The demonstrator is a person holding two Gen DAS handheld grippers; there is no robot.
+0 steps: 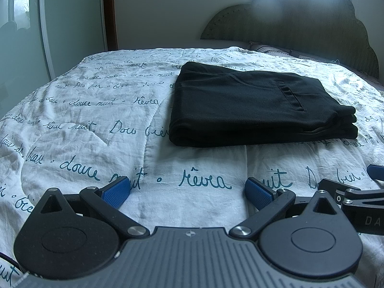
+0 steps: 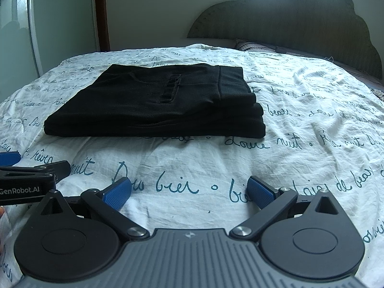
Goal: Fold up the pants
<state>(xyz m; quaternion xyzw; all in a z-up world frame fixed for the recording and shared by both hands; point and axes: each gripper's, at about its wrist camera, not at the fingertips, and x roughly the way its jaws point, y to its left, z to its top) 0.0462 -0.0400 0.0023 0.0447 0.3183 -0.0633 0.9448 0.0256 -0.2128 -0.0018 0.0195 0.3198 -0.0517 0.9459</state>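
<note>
Black pants (image 1: 252,105) lie folded into a flat rectangular stack on the bed, a welt pocket showing on top. In the right wrist view the same pants (image 2: 156,105) sit ahead and to the left. My left gripper (image 1: 187,192) is open, its blue pads (image 1: 116,193) spread wide over the quilt, well short of the pants. My right gripper (image 2: 188,192) is open too, nothing between its fingers, also short of the stack. Each gripper shows at the edge of the other's view: the right one (image 1: 355,192), the left one (image 2: 26,175).
A white quilt (image 1: 96,132) printed with teal handwriting covers the bed. A scalloped headboard (image 2: 300,24) stands at the far right, a dark pillow edge (image 2: 259,45) below it. A glass wardrobe door (image 1: 21,36) and wall lie at the left.
</note>
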